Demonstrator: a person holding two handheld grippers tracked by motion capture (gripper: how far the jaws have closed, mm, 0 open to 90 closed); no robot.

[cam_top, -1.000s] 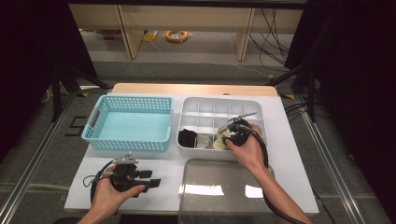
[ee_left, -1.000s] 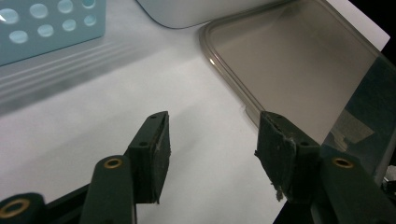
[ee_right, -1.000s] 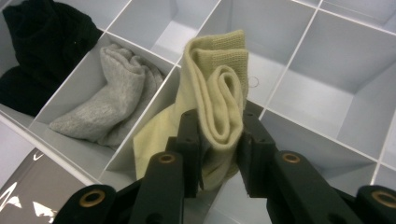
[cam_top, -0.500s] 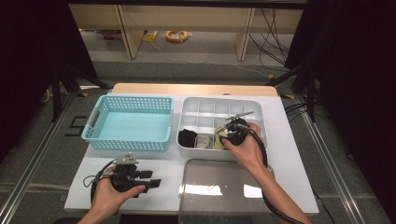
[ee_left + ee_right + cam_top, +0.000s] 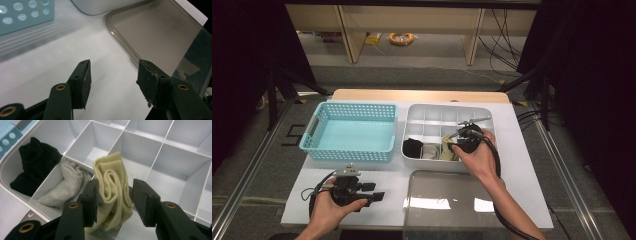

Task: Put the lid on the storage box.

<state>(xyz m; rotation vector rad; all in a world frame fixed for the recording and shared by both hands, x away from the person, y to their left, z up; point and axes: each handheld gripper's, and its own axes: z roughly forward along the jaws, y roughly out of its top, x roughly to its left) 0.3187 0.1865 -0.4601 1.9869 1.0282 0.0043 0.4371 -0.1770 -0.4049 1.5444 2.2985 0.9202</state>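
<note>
My right gripper (image 5: 113,198) hangs over the near row of a white divided tray (image 5: 447,111). A rolled pale yellow sock (image 5: 112,182) stands between its jaws in a near compartment. The jaws have just been opening; the right pad stands clear of the sock and the left one lies just beside it. In the high view this gripper (image 5: 454,146) points left over the yellow sock (image 5: 446,151). A grey sock (image 5: 66,185) and a black sock (image 5: 35,162) lie in the two compartments to its left. My left gripper (image 5: 113,75) rests open on the white table with nothing between its pads.
A light blue perforated basket (image 5: 349,132) stands left of the tray. A clear plastic lid (image 5: 447,200) lies flat at the table's front, just right of the left gripper (image 5: 377,192). The tray's far compartments hold nothing. Cables trail from both grippers.
</note>
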